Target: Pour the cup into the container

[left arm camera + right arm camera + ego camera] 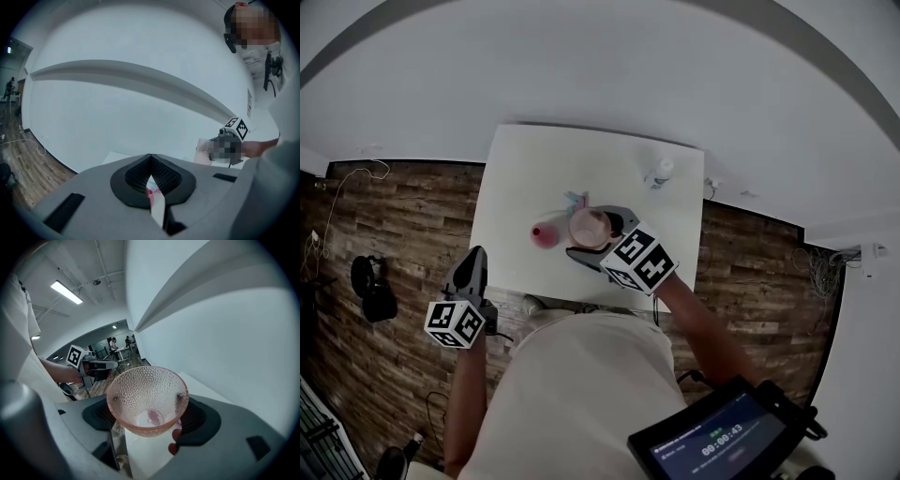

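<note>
Between the jaws of my right gripper (150, 416) sat the cup (147, 397), a pink dimpled one. The pads were clamped on its two sides, and its open mouth faced that gripper's camera. I could see down to its clear base. From the head view the cup hung over the middle of the tabletop (525, 169), somewhat toward the near edge. The pink container (543, 235) stood just beside it on the left. Whether the two touched, I could not tell. A small teal item (575, 199) lay just beyond them, too small for me to make out. A pale bottle (659, 172) stood well apart, near the far right corner.

My left gripper (150, 161) was off the tabletop, outside its near left corner and above the wooden floor (384, 216). Its jaws were together at the tips with nothing between them. Only a thin slit between the pads showed a strip of the white tabletop.
</note>
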`<state>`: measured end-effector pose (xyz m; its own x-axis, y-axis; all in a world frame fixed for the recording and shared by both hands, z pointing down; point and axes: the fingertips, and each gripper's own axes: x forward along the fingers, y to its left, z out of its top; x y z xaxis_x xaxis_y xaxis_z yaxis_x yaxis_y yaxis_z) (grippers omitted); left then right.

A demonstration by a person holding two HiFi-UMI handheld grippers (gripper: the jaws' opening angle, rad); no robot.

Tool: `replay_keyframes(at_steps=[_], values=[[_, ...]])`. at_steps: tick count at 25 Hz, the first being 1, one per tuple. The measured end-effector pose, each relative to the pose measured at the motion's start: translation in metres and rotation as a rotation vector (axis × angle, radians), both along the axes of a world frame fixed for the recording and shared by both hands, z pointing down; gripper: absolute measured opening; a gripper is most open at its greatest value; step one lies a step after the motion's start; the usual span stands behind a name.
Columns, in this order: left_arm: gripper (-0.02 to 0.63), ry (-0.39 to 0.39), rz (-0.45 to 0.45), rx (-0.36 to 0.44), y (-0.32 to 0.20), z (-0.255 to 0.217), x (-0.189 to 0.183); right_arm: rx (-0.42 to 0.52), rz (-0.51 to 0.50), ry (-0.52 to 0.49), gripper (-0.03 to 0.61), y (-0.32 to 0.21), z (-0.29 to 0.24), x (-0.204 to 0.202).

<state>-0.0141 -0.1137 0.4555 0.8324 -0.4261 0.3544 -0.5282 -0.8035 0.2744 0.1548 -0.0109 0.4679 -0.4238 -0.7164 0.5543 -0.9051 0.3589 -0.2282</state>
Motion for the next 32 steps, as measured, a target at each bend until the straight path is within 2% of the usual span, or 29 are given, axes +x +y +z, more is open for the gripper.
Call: replay_keyframes(at_steps=[11, 17, 32], values=[[0.01, -0.028, 0.032, -0.002, 0.011, 0.006, 0.01, 0.004, 0.058, -0.003, 0.38, 0.02, 0.006, 0.01], [0.01, -0.049, 0.07, -0.003, 0.018, 0.013, 0.027, -0.002, 0.082, -0.003, 0.38, 0.028, 0.014, 0.023], [0.01, -0.098, 0.145, 0.0, 0.037, 0.028, 0.046, -0.016, 0.11, 0.01, 0.38, 0.037, 0.034, 0.032]])
